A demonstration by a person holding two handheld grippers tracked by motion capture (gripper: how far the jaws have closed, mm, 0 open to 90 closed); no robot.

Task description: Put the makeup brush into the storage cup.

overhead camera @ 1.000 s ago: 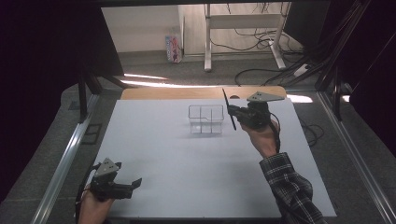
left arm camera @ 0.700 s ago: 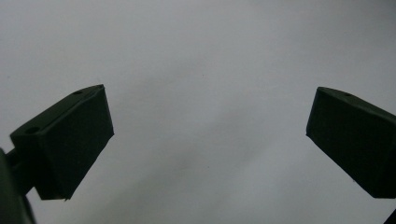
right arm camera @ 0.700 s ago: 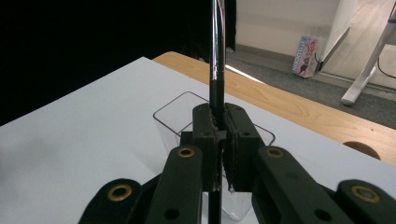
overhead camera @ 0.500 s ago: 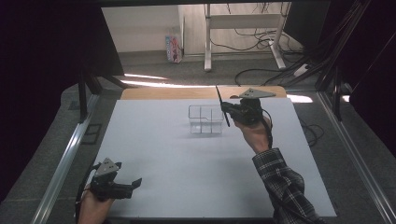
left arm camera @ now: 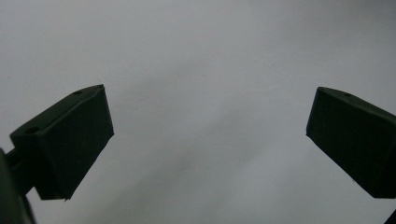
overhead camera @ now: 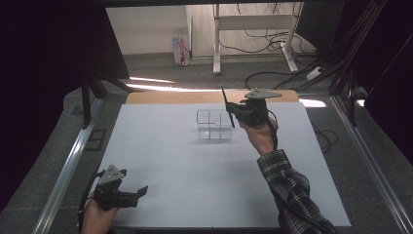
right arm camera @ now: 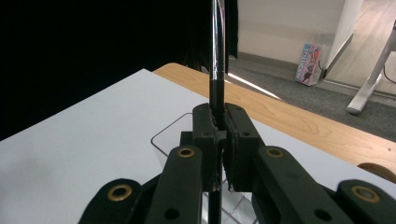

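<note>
A clear plastic organizer (overhead camera: 214, 125) with compartments stands toward the far middle of the white table. My right gripper (overhead camera: 233, 110) hovers at its right side, shut on a thin black pen (overhead camera: 227, 107) that stands nearly upright, tilted a little to the left. In the right gripper view the pen (right arm camera: 216, 56) rises between the closed jaws, and the organizer's rim (right arm camera: 164, 133) shows just beyond them. My left gripper (overhead camera: 138, 192) rests near the table's front left corner, open and empty. In the left gripper view its fingers (left arm camera: 70, 140) are spread wide over bare white surface.
The white tabletop (overhead camera: 195, 180) lies on a wooden board (overhead camera: 170, 97) whose far edge shows. Metal rails (overhead camera: 65, 170) run along both sides. Beyond are a desk frame (overhead camera: 253, 29), floor cables (overhead camera: 272, 73) and a small colourful box (overhead camera: 180, 48).
The right gripper has moved left and a little away from me with the pen, closing in over the organizer's right side. The left gripper has stayed put.
</note>
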